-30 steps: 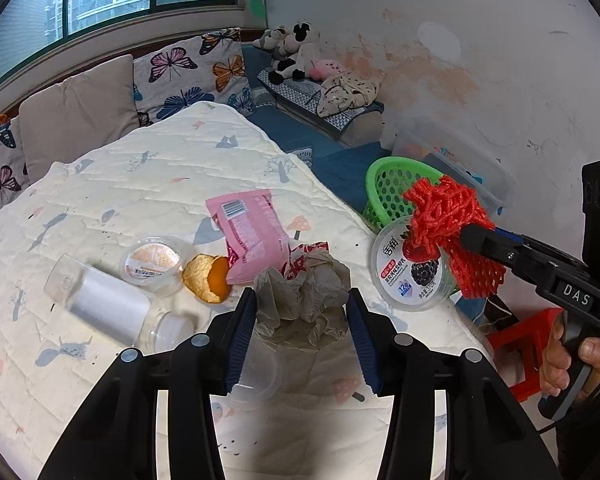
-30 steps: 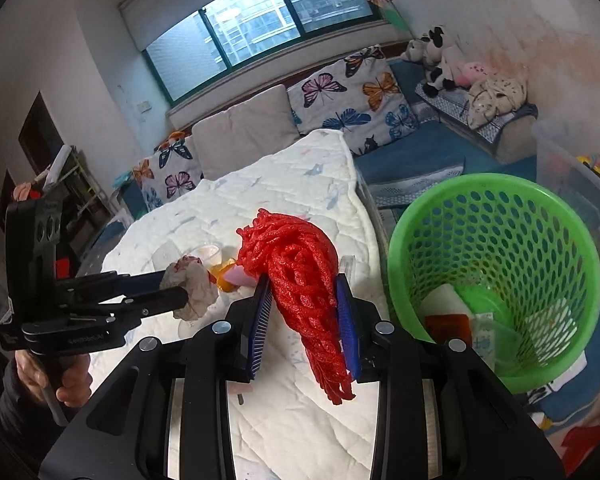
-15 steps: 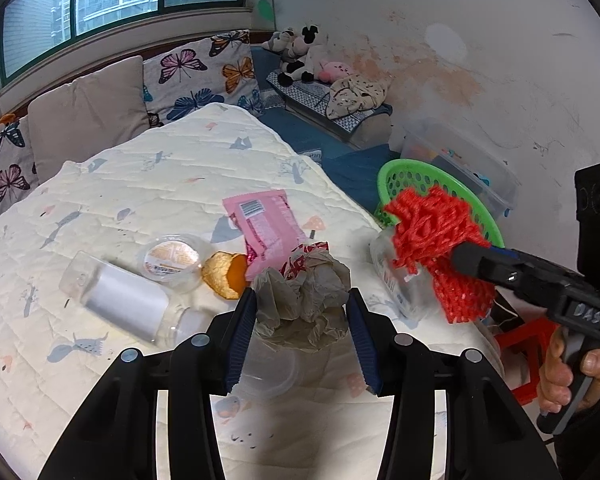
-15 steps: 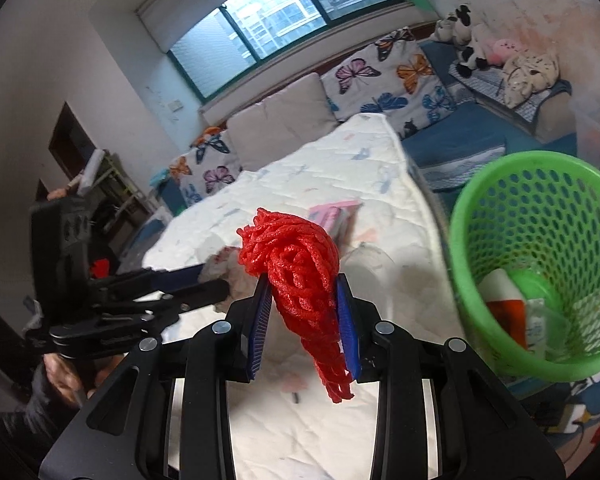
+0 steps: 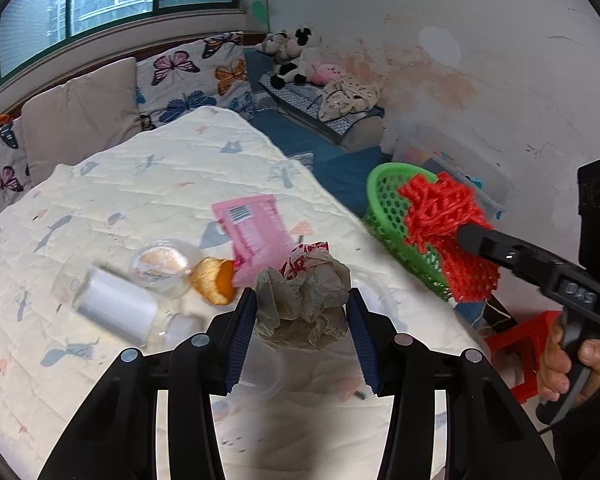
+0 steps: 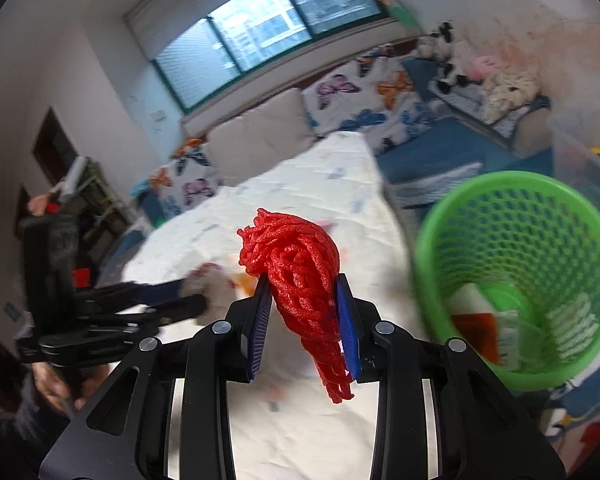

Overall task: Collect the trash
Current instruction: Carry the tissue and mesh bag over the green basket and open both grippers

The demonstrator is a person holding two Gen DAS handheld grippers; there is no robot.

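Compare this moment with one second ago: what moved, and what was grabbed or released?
The right hand-held gripper carried the red foam net off the bed toward the green basket. Nothing was grabbed or released. The left hand-held gripper still clamps the crumpled paper.

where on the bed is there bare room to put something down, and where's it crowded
The far half of the quilt, between the pillows and the pink packet, is bare. The near half is crowded: the packet, orange peel, lidded cup and clear bottle lie close together just ahead of the left tongs.
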